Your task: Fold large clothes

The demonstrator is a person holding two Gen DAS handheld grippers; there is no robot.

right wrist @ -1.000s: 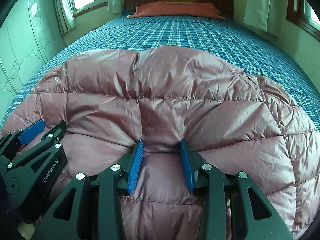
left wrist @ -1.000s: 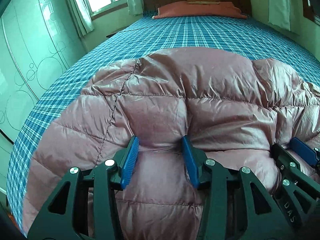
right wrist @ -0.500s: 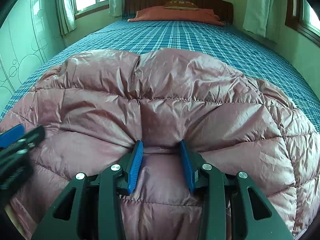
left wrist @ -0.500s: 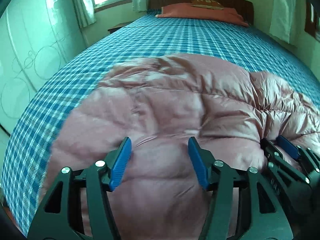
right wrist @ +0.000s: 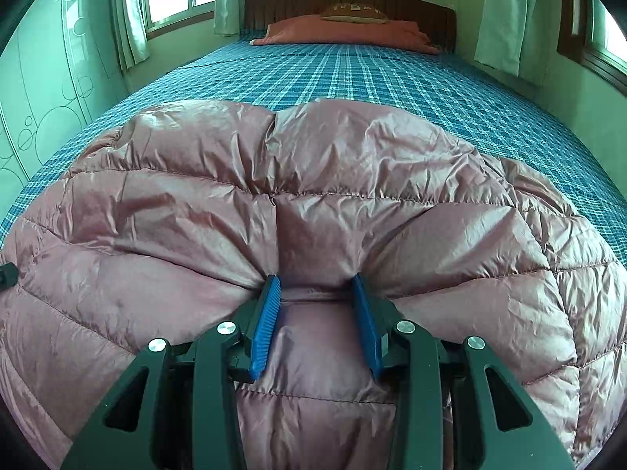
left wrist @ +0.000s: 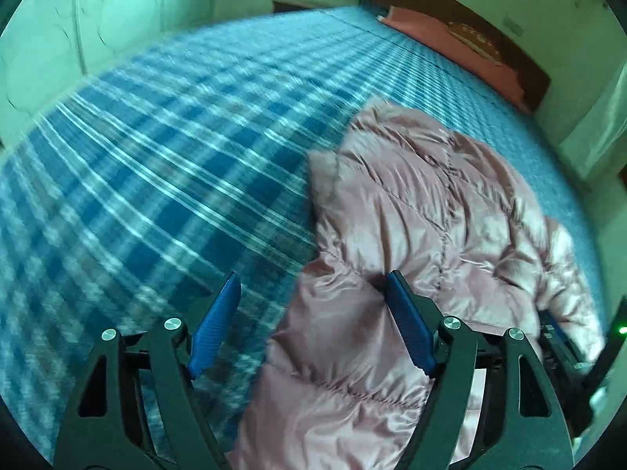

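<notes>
A pink down jacket (right wrist: 313, 203) is being kept spread on the blue plaid bed (right wrist: 392, 78), pinched by the right gripper (right wrist: 317, 313); the left gripper (left wrist: 309, 313), jaws just widened, is being held free at its edge.

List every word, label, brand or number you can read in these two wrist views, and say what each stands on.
No text can be read in either view.
Small cushion by the headboard: light marks that may be lettering, too small to read.
Pink quilted jacket: no label or print shows.
Wardrobe door: only circle patterns, no words.
</notes>
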